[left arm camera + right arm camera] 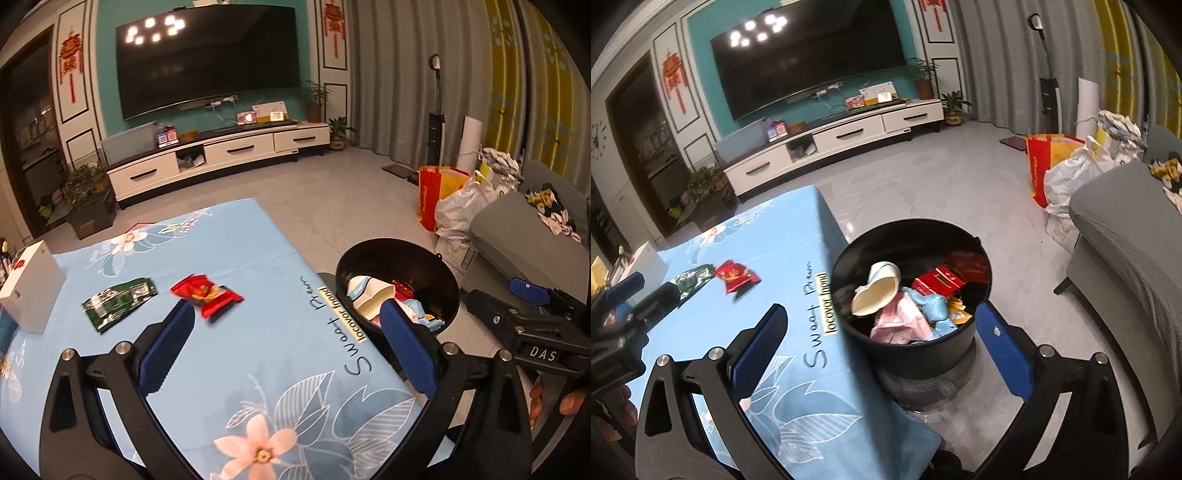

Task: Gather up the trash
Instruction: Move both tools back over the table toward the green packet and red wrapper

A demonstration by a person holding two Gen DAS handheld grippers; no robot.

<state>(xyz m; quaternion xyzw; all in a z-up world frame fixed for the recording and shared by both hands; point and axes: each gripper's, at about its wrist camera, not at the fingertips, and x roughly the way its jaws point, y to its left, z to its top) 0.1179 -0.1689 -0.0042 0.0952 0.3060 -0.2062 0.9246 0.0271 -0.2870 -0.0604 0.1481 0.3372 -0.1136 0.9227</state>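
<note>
your bin [908,295] already holds most trash. both claws, left [288,325] and right [882,332], gape empty. red wrapper [207,295] and green wrapper [118,302] remain just ahead of the left claw.

Worktop [229,354], one, under a blue floral cloth: two snack wrappers, one green [119,303] and one red [207,295], and one white box [31,286] at the far left. Beside the worktop's right edge, one black bin [912,343] holding one crushed paper cup [875,291], one red carton [936,282], one pink packet [899,321] and other scraps too jumbled to count. Claws: two, one left [288,347] and one right [882,354].
</note>
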